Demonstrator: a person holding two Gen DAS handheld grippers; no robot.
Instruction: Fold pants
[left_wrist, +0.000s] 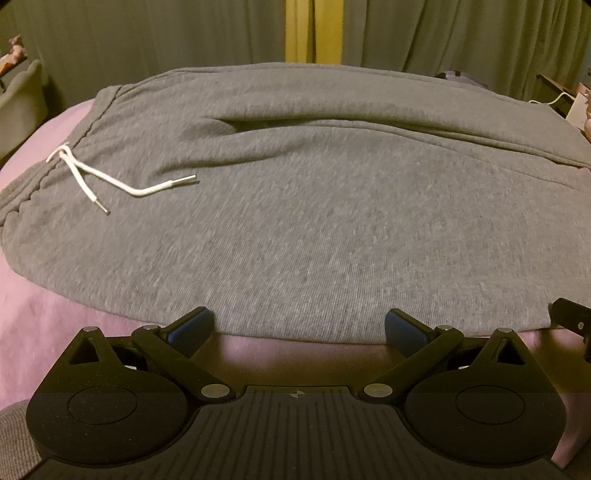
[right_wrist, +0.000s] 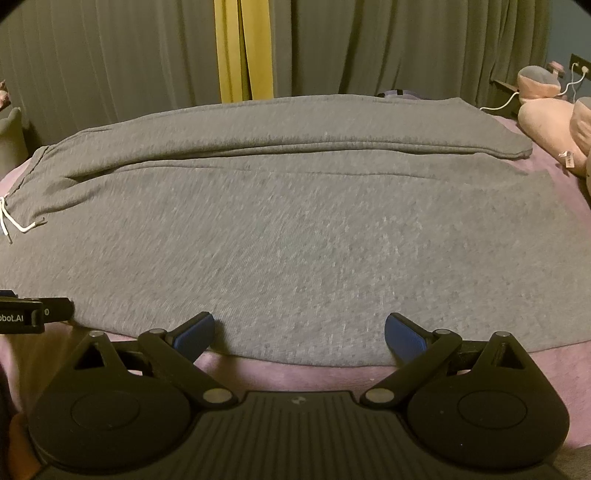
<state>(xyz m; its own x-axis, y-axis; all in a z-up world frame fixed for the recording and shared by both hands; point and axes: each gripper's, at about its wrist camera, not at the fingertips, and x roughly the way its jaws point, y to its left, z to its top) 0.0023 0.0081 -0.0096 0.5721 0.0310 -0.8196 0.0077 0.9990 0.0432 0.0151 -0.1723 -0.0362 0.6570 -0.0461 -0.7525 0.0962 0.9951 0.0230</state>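
Left wrist view catches the white drawstring (left_wrist: 110, 177) up close at the far-left waistband, while the right wrist view alone shows pink plush toys (right_wrist: 550, 122) far right. Both the left gripper (left_wrist: 297, 325) and right gripper (right_wrist: 299, 328) sit spread wide, grasping nothing, at the near edge of the grey pants (left_wrist: 295, 206), lying flat lengthwise across the pink bedcover (left_wrist: 37, 332).
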